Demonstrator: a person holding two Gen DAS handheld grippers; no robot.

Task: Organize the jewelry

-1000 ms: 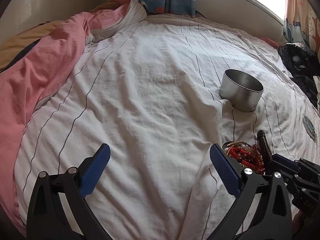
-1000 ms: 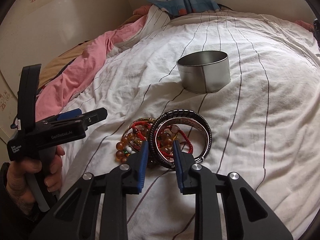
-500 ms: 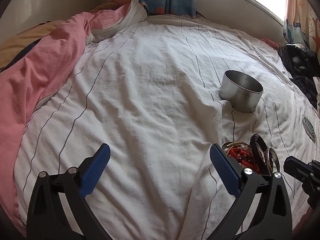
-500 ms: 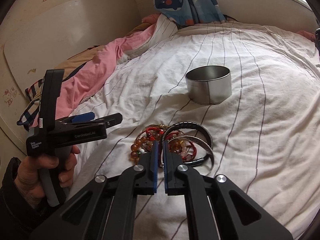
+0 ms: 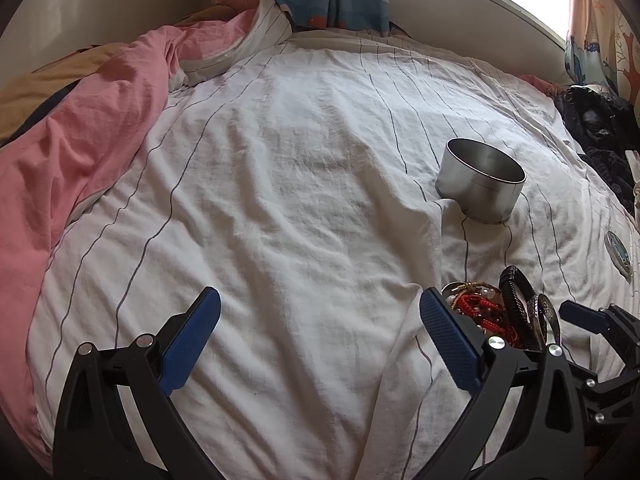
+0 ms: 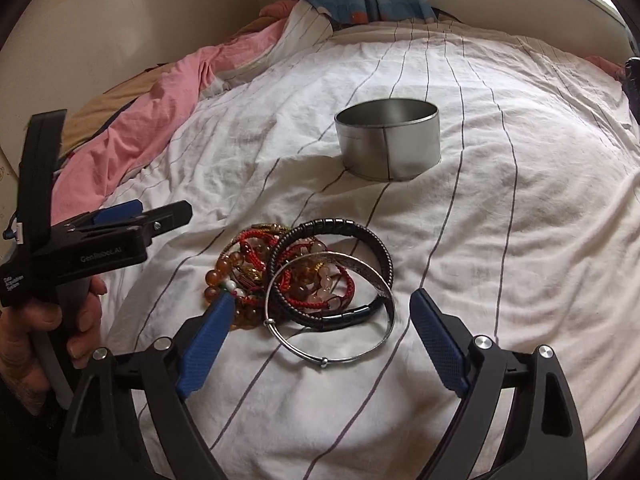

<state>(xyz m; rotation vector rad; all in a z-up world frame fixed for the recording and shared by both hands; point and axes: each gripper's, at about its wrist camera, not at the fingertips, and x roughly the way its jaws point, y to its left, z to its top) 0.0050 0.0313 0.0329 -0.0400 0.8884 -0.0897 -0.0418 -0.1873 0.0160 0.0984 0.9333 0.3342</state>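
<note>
A heap of bracelets point(image 6: 304, 276) is seen lying on the white striped bedsheet point(image 6: 500, 280), just ahead of the right gripper point(image 6: 320, 332), whose blue-padded jaws are opening and stand wide apart with nothing clamped between them — the silver bangle point(image 6: 332, 312) at the near edge of the heap lies on the sheet between the two pads, gripped by neither. A black braided bracelet point(image 6: 340, 236) and strands of red and amber beads are tangled behind it. At about twelve o'clock from the heap, well apart, an open round metal tin point(image 6: 388, 144) is set upright on the sheet. At nine o'clock the left gripper point(image 5: 320, 344) is held in a hand point(image 6: 44, 328); its jaws are spread wide over bare sheet, nothing between them. A pink quilt point(image 5: 80, 140) is bunched at ten o'clock.
</note>
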